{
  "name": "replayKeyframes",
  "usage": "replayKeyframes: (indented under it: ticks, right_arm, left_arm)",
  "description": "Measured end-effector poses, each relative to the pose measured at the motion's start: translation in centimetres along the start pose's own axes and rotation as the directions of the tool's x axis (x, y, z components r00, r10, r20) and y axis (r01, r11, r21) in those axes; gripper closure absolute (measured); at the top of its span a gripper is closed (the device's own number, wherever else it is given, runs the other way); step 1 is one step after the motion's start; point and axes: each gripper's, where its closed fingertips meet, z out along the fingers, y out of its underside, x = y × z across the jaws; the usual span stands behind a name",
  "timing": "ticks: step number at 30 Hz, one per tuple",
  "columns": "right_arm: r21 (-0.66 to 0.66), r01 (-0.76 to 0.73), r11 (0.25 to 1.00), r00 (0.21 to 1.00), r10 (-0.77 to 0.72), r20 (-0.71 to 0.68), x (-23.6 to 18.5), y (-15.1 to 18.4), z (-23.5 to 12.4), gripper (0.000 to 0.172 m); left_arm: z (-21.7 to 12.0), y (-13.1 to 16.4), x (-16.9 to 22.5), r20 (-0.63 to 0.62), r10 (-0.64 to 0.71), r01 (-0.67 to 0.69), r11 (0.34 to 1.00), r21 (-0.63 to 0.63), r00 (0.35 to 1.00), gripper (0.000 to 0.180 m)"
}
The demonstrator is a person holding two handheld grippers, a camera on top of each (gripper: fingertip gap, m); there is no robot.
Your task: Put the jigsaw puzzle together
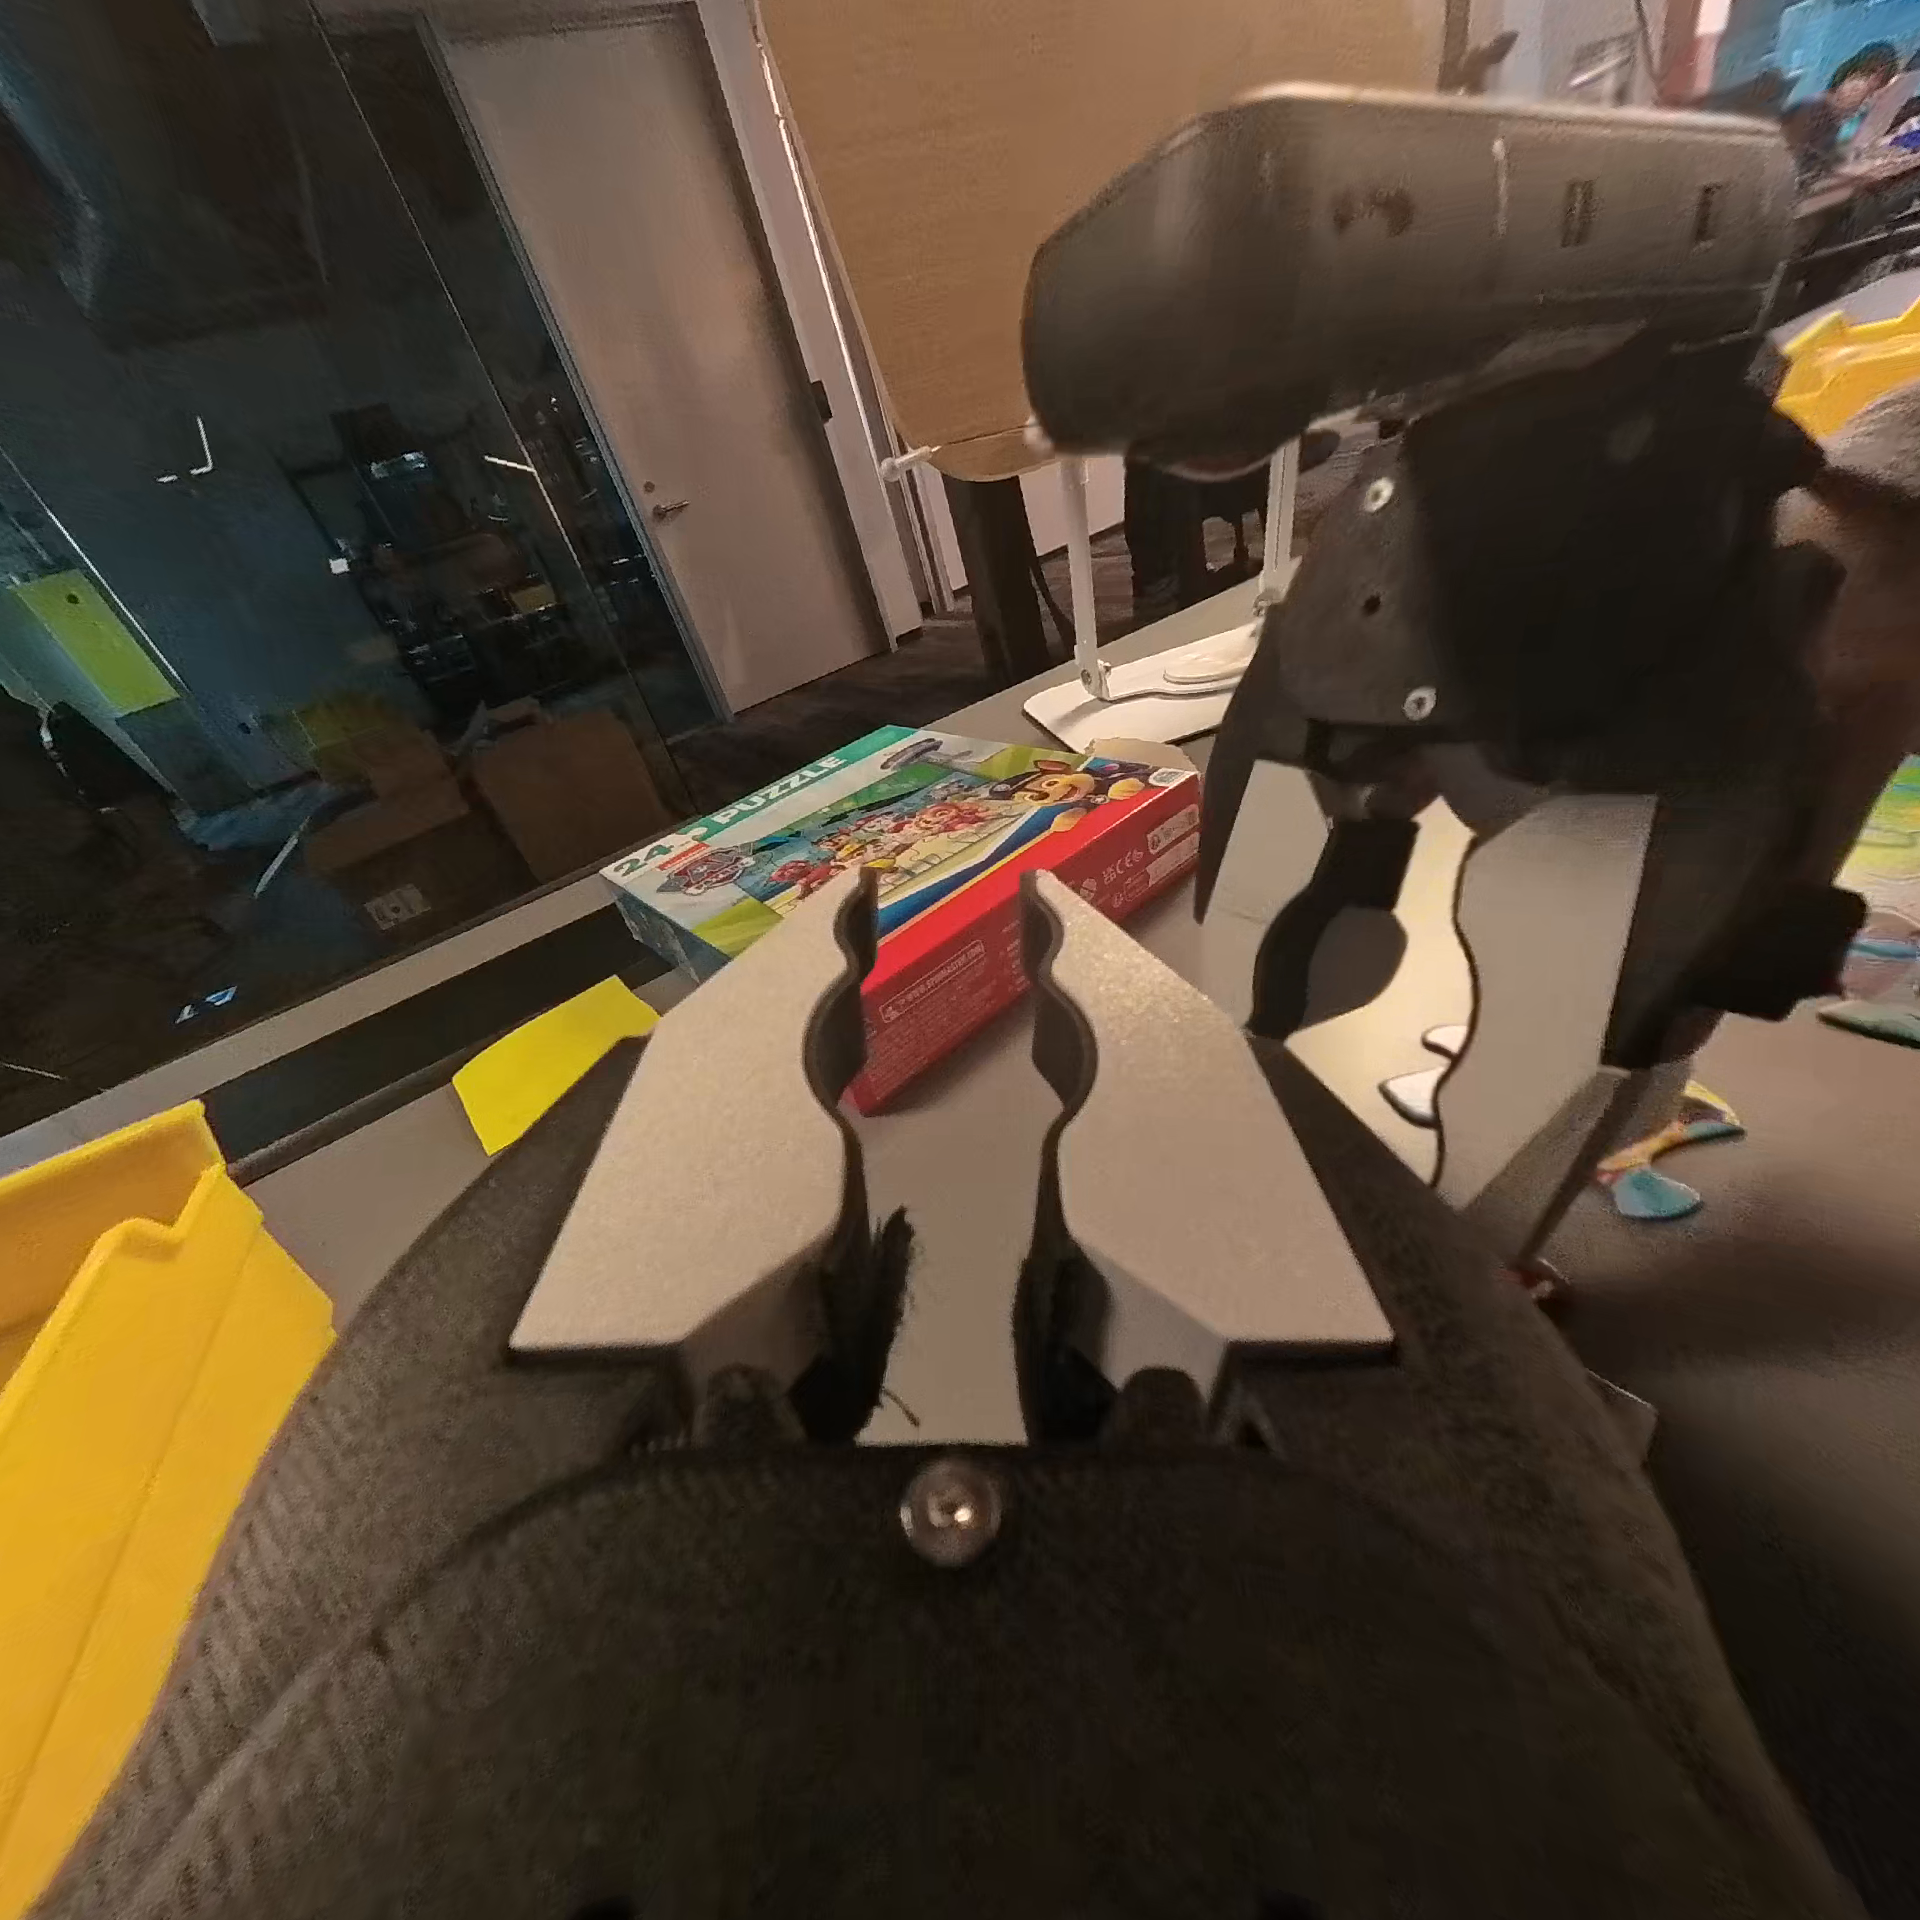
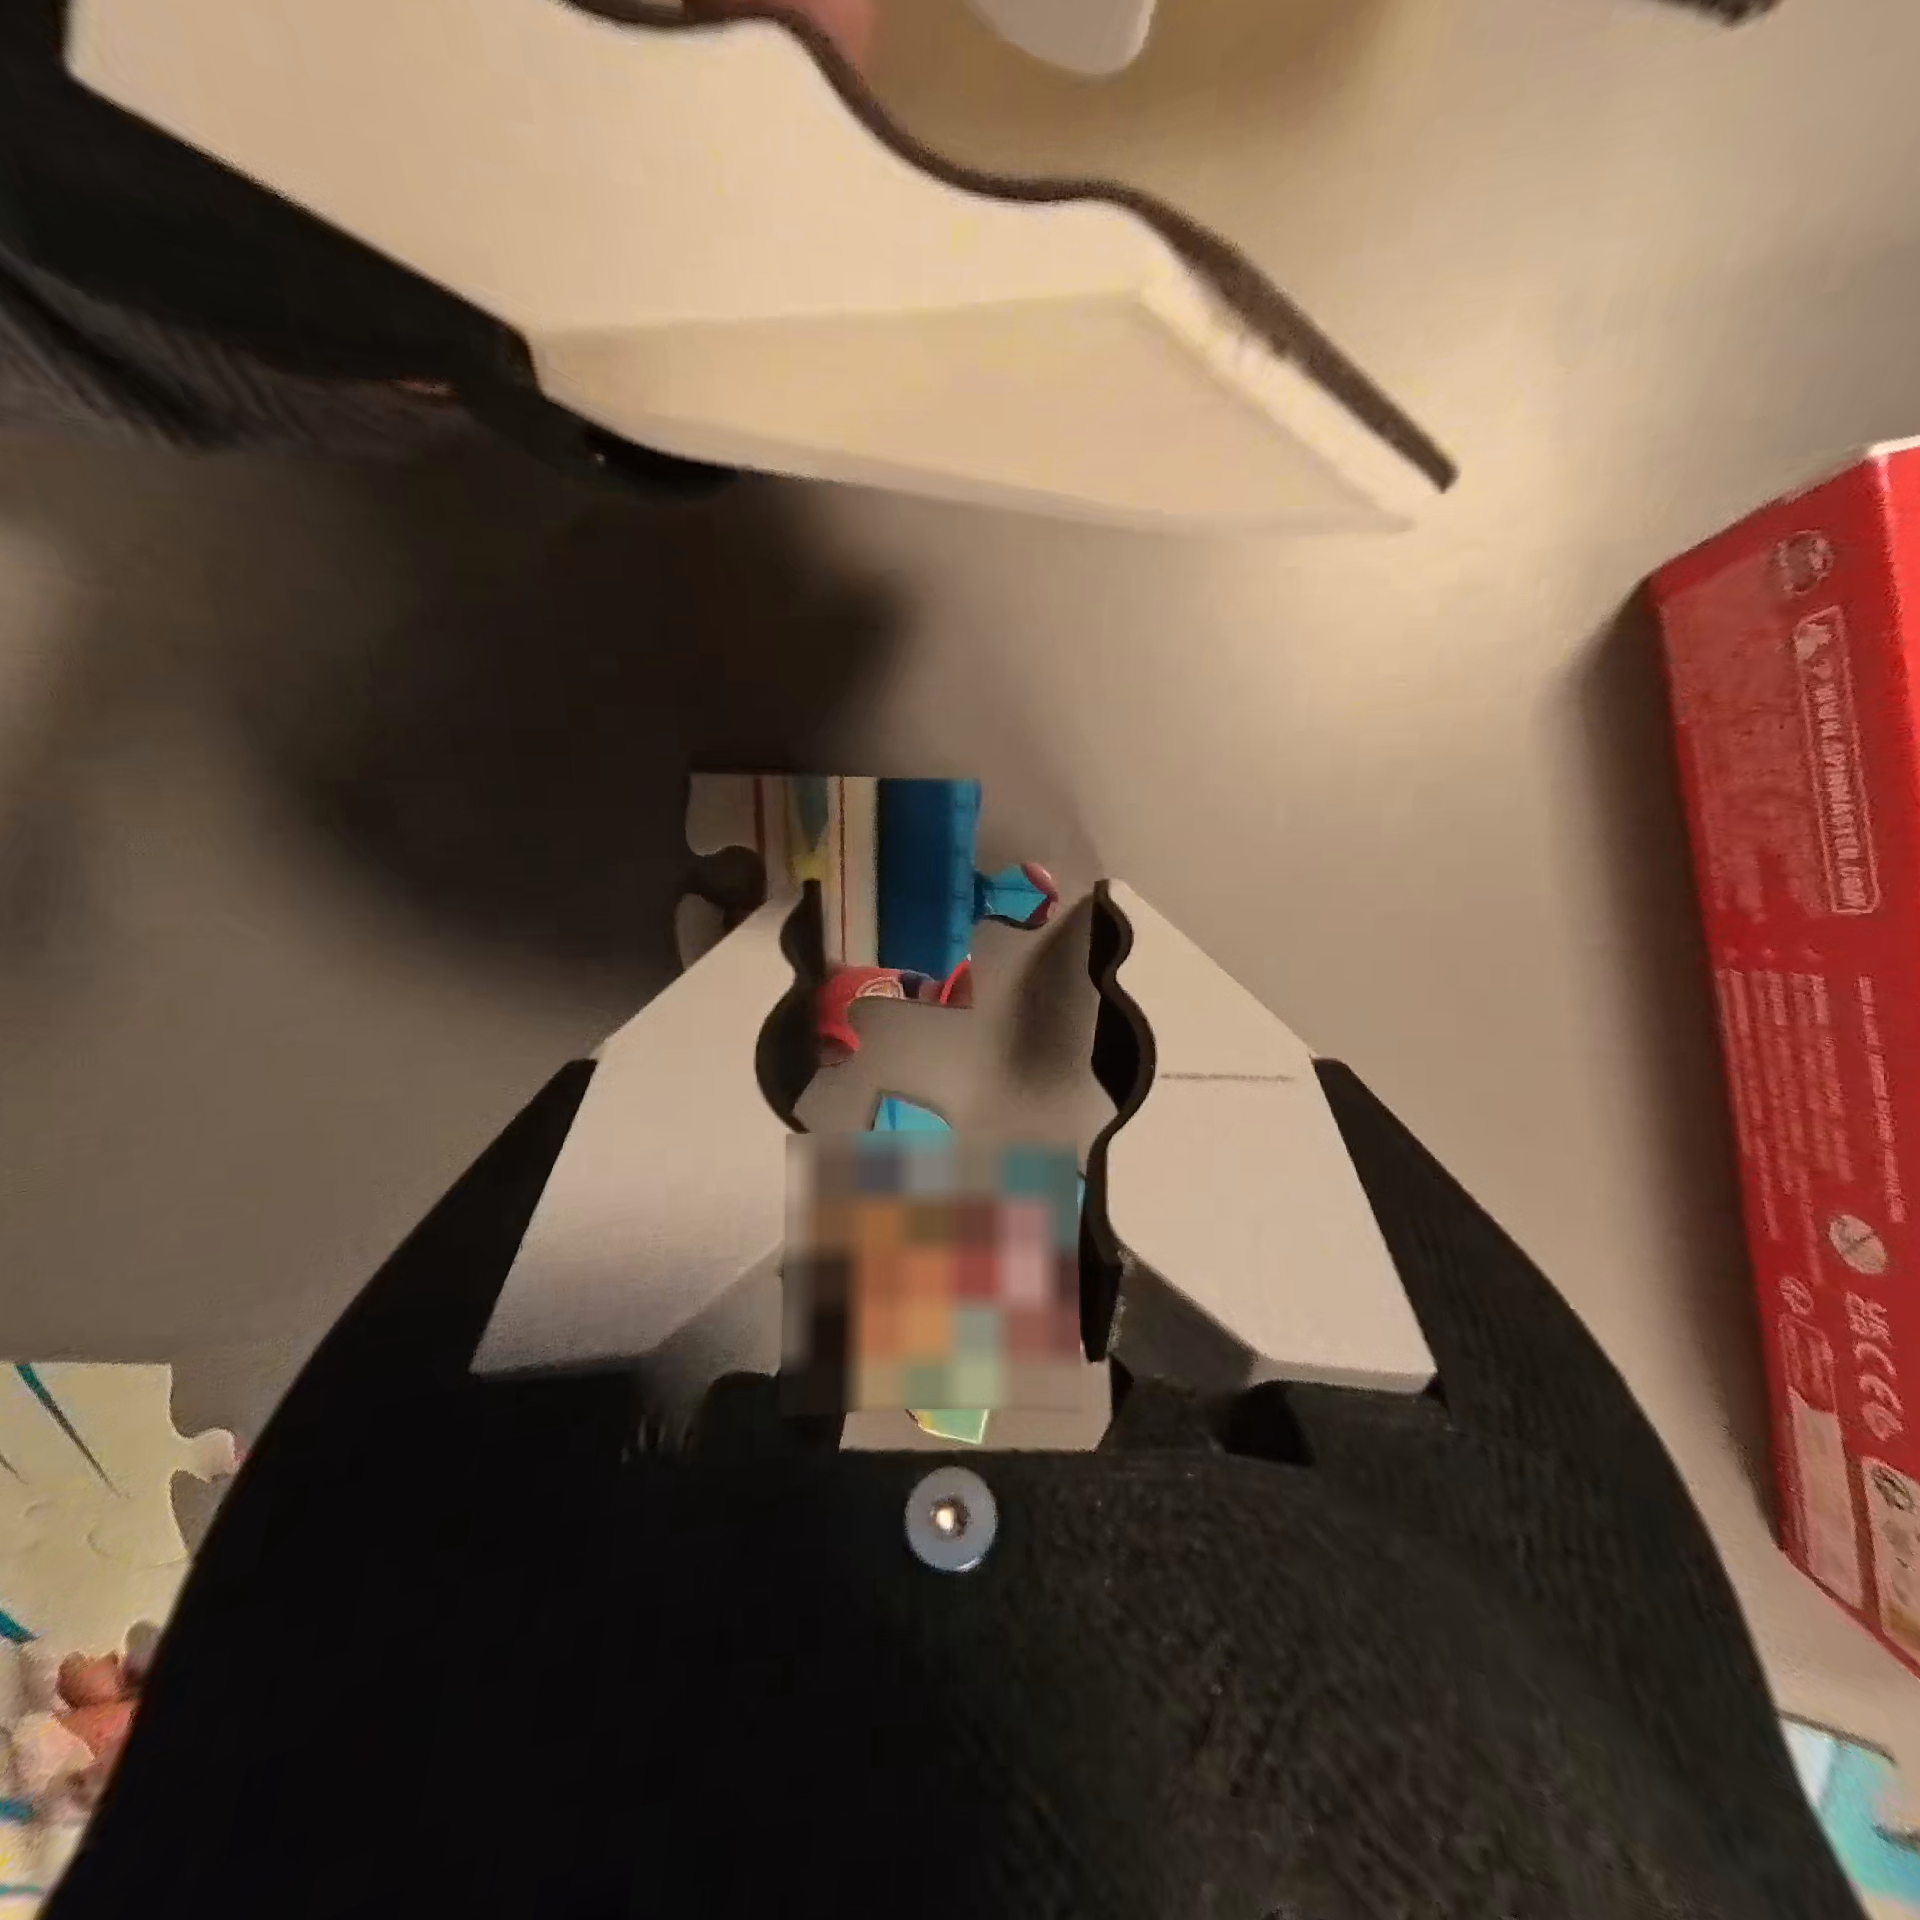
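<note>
Right claw (image 2: 951,909) spread over puzzle piece (image 2: 883,883) lying flat on table (image 2: 1351,727), pads clear. Piece thin, light, stiff card; best pinched across edges. Left claw (image 1: 948,914) part-spread, holding nothing, near puzzle box (image 1: 935,831).

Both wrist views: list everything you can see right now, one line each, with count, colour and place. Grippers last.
Puzzle box: one, red sides with a colourful top, lying flat on the table beyond the left gripper.
Puzzle piece: one, blue and white, flat on the table at the right gripper's fingertips; no pad visibly presses it.
Other puzzle pieces: several, pale and colourful, at the table's edges.
Yellow bin: one, at left.
Yellow note: one, on the table edge.
White stand: one, behind the box.
Table: grey.
Left gripper: grey fingers apart, nothing between them.
Right gripper: fingers apart, pointing down over the piece.
</note>
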Motion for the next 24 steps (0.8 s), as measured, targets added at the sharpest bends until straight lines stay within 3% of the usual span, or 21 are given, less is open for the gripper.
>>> replayKeyframes:
  ticks: [3, 6, 11, 24]
  right_arm:
    - [-0.016, 0.010, 1.000, 1.000, -0.010, 0.003, 0.0, 0.0, 0.1, 0.128]
    - [-0.035, 0.027, 0.999, 1.000, -0.027, -0.006, 0.0, 0.2, 0.1, 0.158]
    - [-0.027, 0.020, 0.999, 1.000, -0.020, 0.009, -0.5, 0.2, 0.1, 0.172]
    - [0.053, 0.065, 0.996, 0.995, -0.069, 0.069, -2.6, -0.2, -0.6, 0.172]
  left_arm:
    - [0.0, 0.0, 0.0, 0.000, -0.001, 0.001, 1.000, -0.001, 1.000, 0.155]
    - [0.0, 0.0, 0.0, 0.000, 0.000, 0.000, 1.000, -0.001, 1.000, 0.155]
    - [0.1, 0.1, 0.1, -0.006, 0.005, -0.005, 1.000, -0.005, 1.000, 0.155]
    - [0.1, 0.1, 0.2, -0.008, 0.012, -0.012, 1.000, -0.008, 1.000, 0.155]
